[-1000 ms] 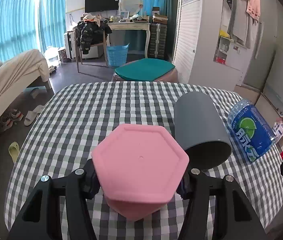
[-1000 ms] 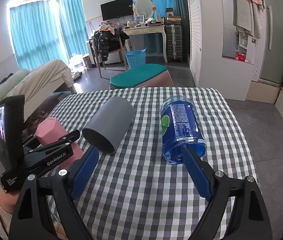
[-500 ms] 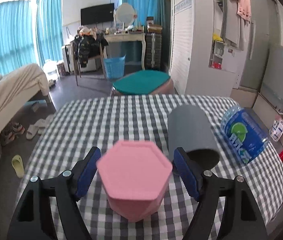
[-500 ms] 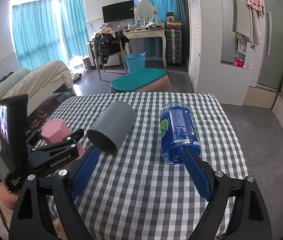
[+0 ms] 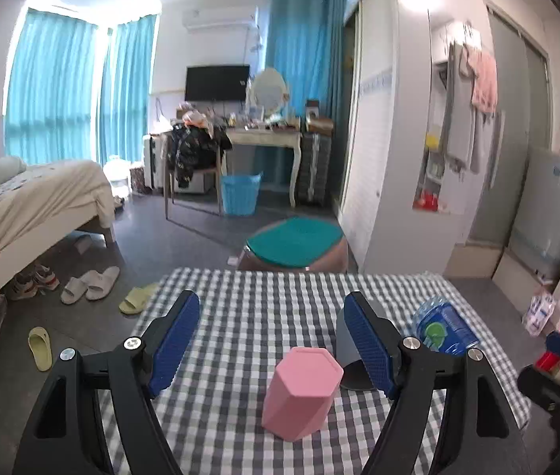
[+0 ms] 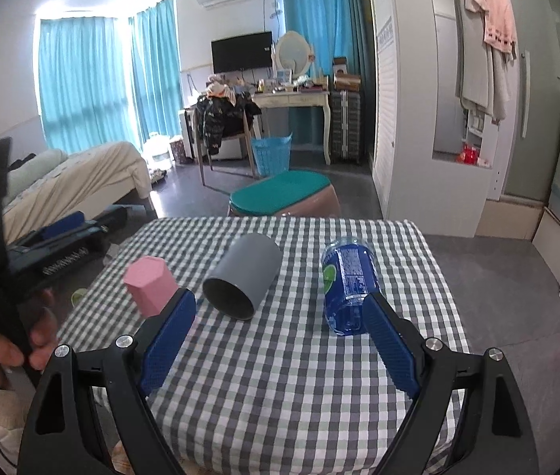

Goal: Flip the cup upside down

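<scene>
Pink cup (image 5: 300, 394) inverted on table (image 5: 240, 316)

Pink cup (image 5: 300, 394), grey cup (image 6: 242, 277), blue bottle (image 6: 349, 281), grey-and-white checked tablecloth (image 6: 300, 376).

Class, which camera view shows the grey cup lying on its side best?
The right wrist view: the grey cup lies in full sight, open mouth toward the camera, on the checked table. In the left wrist view, the left gripper's right finger hides most of it.

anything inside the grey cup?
Right wrist view looks into the grey cup, lying on its side on the checked tablecloth: the visible interior looks dark and empty. Its far end is shadowed, so I can't confirm.
</scene>
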A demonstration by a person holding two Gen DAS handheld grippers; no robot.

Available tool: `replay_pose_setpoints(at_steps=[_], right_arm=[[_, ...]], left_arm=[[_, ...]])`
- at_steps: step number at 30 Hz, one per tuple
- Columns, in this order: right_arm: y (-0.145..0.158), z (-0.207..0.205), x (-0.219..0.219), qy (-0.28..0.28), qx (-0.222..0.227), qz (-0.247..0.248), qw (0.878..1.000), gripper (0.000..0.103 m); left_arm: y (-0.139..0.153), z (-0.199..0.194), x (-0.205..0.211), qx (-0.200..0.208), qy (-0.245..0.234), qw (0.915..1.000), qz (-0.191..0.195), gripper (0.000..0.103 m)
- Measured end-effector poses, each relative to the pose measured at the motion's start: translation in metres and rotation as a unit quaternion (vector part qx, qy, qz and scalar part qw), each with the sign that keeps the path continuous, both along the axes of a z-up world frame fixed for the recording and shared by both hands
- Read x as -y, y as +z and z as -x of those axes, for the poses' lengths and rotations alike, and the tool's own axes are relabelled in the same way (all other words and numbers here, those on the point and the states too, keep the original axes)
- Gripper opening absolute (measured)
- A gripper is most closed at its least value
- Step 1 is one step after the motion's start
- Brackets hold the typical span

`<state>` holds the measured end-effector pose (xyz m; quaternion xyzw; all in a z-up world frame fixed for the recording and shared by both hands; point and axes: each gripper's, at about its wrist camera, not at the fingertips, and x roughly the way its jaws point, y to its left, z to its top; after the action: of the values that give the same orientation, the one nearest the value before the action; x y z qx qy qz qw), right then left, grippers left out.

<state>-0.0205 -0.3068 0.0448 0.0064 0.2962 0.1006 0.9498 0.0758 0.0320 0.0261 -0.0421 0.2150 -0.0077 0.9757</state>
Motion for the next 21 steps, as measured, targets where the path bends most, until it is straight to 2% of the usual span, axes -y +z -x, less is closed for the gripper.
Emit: replay_pose_setpoints(at_steps=[5, 10, 16, 19, 21], right_arm=[[0.006, 0.023, -0.01, 0.004, 0.015, 0.005, 1.0, 0.086], [0.007, 0.046, -0.025, 0.013, 0.032, 0.008, 0.999, 0.086], [-0.003, 0.059, -0.041, 0.02, 0.041, 0.01, 0.999, 0.086], [-0.013, 0.057, -0.047, 0.021, 0.043, 0.013, 0.999, 0.086], [-0.022, 0.056, -0.053, 0.021, 0.038, 0.014, 0.999, 0.086]], left_arm=[[0.013, 0.035, -0.011, 0.021, -0.006, 0.9998, 0.004, 0.078], [0.011, 0.069, -0.021, 0.031, -0.002, 0.9995, 0.001, 0.078], [-0.009, 0.094, -0.033, 0.033, 0.029, 0.9988, -0.019, 0.078], [-0.024, 0.102, -0.033, 0.025, 0.025, 0.9991, -0.022, 0.078], [-0.037, 0.107, -0.032, 0.018, 0.022, 0.9994, -0.02, 0.085]])
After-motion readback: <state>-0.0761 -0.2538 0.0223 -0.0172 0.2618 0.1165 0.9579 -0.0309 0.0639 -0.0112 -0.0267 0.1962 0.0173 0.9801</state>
